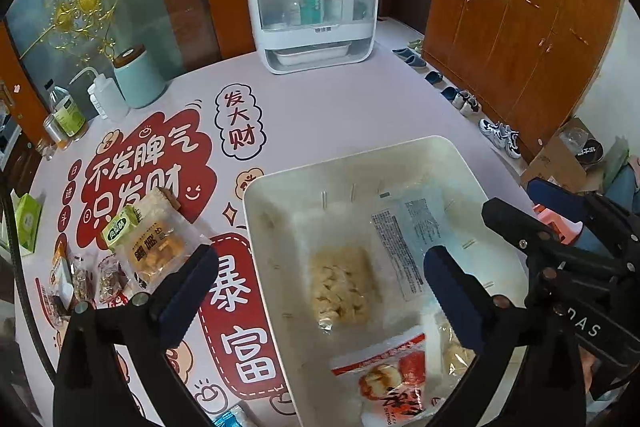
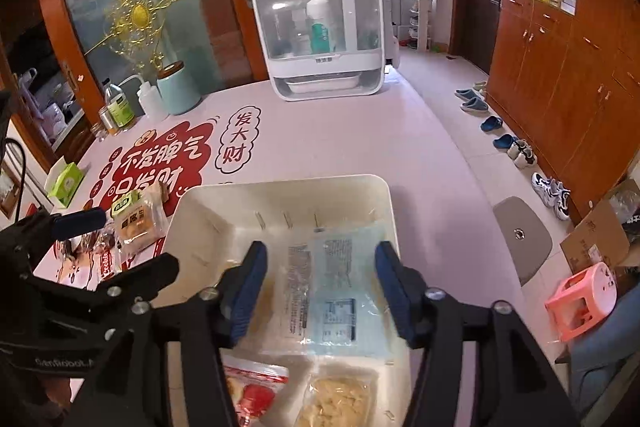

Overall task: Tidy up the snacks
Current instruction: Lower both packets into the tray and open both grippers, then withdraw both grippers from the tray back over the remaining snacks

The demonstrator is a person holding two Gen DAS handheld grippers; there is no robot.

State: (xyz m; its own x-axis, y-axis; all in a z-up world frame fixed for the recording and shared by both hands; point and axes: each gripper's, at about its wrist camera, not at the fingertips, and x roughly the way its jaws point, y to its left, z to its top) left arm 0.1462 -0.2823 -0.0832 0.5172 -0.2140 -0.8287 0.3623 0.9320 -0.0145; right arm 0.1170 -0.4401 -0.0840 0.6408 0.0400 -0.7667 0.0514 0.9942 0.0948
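The red-and-white printed snack packet (image 1: 394, 383) in the white plastic bin (image 1: 280, 195) runs off the left wrist view's bottom edge, so its lettering is incomplete. The black left gripper (image 1: 320, 283) covers part of the pale blue-backed clear packet (image 1: 412, 227), whose small print is unreadable. Beside the bin, the small wrapped snacks (image 1: 92, 279) on the pink printed counter (image 1: 340, 107) overlap and cannot be counted. In the right wrist view, the clear bag of pale yellow pieces (image 2: 336, 399) is cut off below.

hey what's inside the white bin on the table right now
The white bin holds a clear packet printed with text, a packet of pale snack pieces and a red-and-white packet. Whatever lies beneath them is covered.
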